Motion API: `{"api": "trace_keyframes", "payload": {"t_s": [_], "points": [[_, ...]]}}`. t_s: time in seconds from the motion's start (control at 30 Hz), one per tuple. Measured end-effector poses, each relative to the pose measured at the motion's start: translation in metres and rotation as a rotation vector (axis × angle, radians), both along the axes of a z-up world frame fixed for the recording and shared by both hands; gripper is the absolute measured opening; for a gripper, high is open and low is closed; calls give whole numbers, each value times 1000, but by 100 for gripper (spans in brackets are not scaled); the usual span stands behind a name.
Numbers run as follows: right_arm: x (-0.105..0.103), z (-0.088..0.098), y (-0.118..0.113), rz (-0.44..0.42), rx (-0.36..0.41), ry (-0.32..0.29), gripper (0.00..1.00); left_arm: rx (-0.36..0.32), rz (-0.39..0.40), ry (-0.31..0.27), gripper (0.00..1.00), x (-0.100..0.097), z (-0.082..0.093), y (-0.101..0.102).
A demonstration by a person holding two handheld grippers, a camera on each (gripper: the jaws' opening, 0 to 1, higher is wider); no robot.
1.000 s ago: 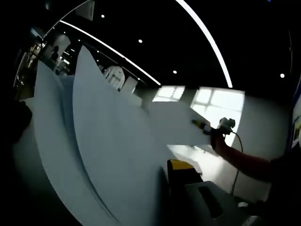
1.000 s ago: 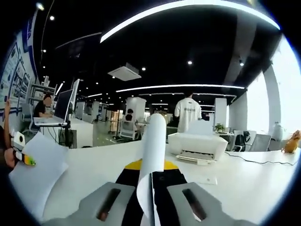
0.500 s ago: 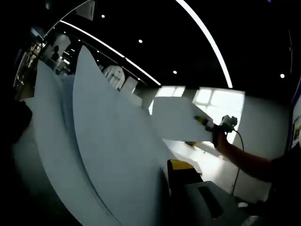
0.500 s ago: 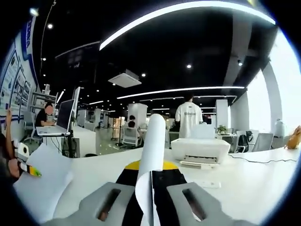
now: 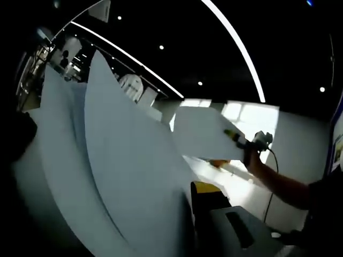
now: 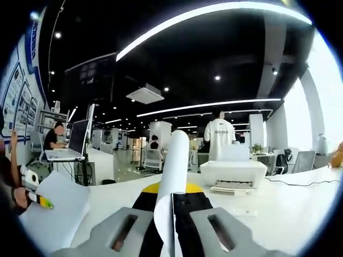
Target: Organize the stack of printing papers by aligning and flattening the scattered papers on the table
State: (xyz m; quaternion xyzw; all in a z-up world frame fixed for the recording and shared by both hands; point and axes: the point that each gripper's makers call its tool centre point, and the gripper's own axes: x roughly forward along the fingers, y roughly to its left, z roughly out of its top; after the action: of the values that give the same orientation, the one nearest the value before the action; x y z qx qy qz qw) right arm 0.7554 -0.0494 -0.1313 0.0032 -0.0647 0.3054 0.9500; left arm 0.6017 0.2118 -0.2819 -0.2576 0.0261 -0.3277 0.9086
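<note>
Paper (image 6: 172,176) upright between right tool (image 6: 172,225) jaws, seemingly clamped.

Papers (image 6: 172,176) are smooth matt white sheets, the bench (image 6: 278,214) is glossy white laminate-looking, and the right hand-held gripper (image 6: 172,235) has matt grey plastic-looking jaws.
</note>
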Motion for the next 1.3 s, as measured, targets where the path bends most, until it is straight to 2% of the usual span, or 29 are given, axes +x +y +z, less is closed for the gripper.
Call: {"api": "trace_keyframes", "payload": {"t_s": [0.6, 0.77, 0.8, 1.07, 1.2, 1.3], "points": [[-18, 19, 17, 65, 74, -6, 0, -12, 7, 9, 15, 1, 0, 2], [-28, 29, 25, 102, 113, -7, 0, -14, 9, 10, 15, 1, 0, 2], [-30, 33, 27, 111, 122, -22, 0, -14, 9, 11, 15, 1, 0, 2], [-48, 42, 44, 170, 162, -12, 0, -14, 10, 14, 15, 2, -1, 3], [-58, 42, 57, 185, 122, -42, 0, -15, 11, 15, 15, 2, -1, 3], [-66, 45, 65, 212, 126, -49, 0, -16, 12, 13, 15, 3, -1, 4]]}}
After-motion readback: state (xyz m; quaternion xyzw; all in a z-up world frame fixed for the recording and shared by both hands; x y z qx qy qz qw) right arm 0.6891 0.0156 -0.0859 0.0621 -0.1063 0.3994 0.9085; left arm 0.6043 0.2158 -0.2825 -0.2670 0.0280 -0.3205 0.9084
